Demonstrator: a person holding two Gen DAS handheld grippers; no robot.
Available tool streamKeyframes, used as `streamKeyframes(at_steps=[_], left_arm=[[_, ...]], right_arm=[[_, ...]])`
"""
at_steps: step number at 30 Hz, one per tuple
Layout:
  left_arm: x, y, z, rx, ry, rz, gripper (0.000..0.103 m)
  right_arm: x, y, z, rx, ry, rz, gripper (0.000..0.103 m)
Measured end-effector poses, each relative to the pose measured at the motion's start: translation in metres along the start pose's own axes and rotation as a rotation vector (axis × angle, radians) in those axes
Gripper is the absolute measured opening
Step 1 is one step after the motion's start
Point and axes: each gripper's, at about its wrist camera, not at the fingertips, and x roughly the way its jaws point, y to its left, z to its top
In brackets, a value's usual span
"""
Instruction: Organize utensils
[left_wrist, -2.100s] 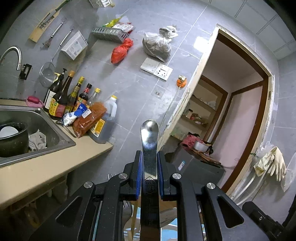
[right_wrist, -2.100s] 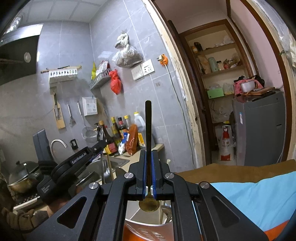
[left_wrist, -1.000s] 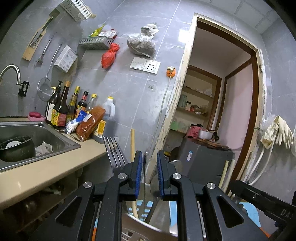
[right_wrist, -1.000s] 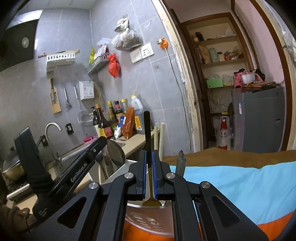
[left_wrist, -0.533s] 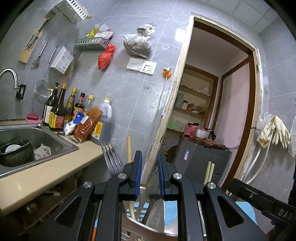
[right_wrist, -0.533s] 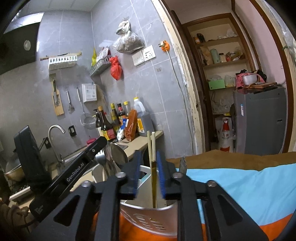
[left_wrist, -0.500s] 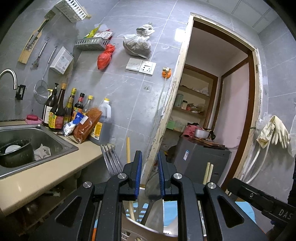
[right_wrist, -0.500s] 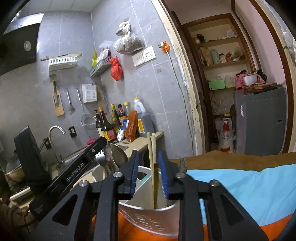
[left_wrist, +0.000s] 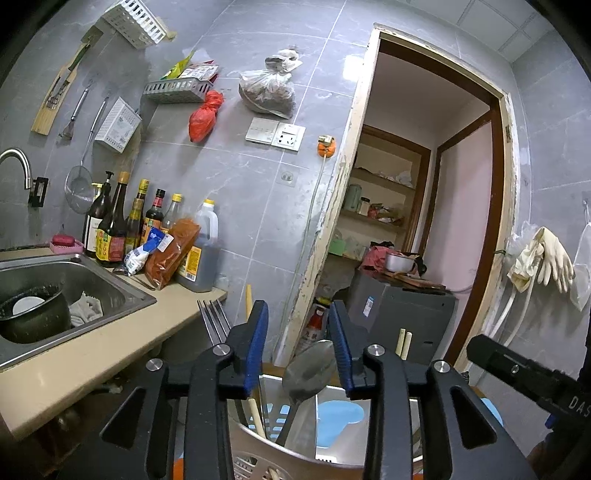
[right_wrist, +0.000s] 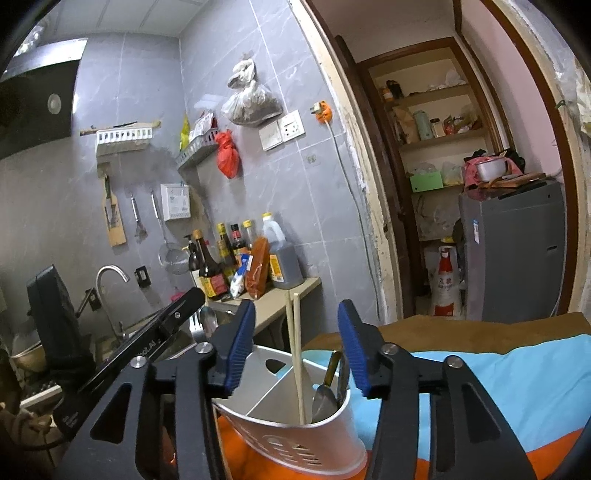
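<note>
A: Since two seconds back both spoons have left the jaws: the big spoon (left_wrist: 310, 363) the left gripper (left_wrist: 298, 345) clamped and the gold spoon (right_wrist: 331, 365) the right gripper (right_wrist: 295, 345) clamped now stand in the utensil holder (right_wrist: 295, 439).

B: And the jaws?

A: Both are opening. The left pads (left_wrist: 255, 347) stand apart with the big spoon's bowl leaning between them, near the right pad, not pressed. The right gripper's jaws are wider, gripping nothing; chopsticks (right_wrist: 295, 354) rise between them from the holder.

B: Where is the holder?

A: On the orange and blue cloth (right_wrist: 517, 387), just below both grippers. A fork (left_wrist: 212, 321) sticks up at its left.
</note>
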Motion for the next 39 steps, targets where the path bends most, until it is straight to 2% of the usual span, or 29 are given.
streamKeyframes(at_steps=[8,10,12,16,18,20,27,31,39], left_arm=[[-0.002,0.000,0.007,0.016,0.028,0.011,0.049],[-0.001,-0.002,0.009,0.026,0.042,0.021,0.056],[0.000,-0.003,0.012,0.034,0.057,0.025,0.063],[0.004,-0.005,0.015,0.040,0.083,0.022,0.078],[0.004,-0.005,0.015,0.038,0.088,0.028,0.082],[0.005,-0.005,0.013,0.035,0.091,0.039,0.085],[0.007,-0.006,0.007,0.038,0.107,0.045,0.086],[0.009,-0.008,0.004,0.051,0.116,0.054,0.091],[0.011,-0.007,-0.002,0.048,0.127,0.057,0.092]], right_arm=[[-0.007,-0.009,0.007,0.025,-0.022,-0.044,0.069],[-0.009,-0.012,0.010,0.034,-0.027,-0.057,0.073],[-0.012,-0.016,0.012,0.041,-0.029,-0.068,0.082],[-0.018,-0.022,0.016,0.053,-0.041,-0.089,0.090],[-0.022,-0.025,0.017,0.058,-0.055,-0.103,0.102],[-0.026,-0.027,0.017,0.062,-0.068,-0.111,0.103],[-0.032,-0.034,0.017,0.070,-0.072,-0.138,0.103],[-0.033,-0.037,0.016,0.074,-0.071,-0.145,0.103],[-0.036,-0.043,0.015,0.080,-0.063,-0.156,0.103]])
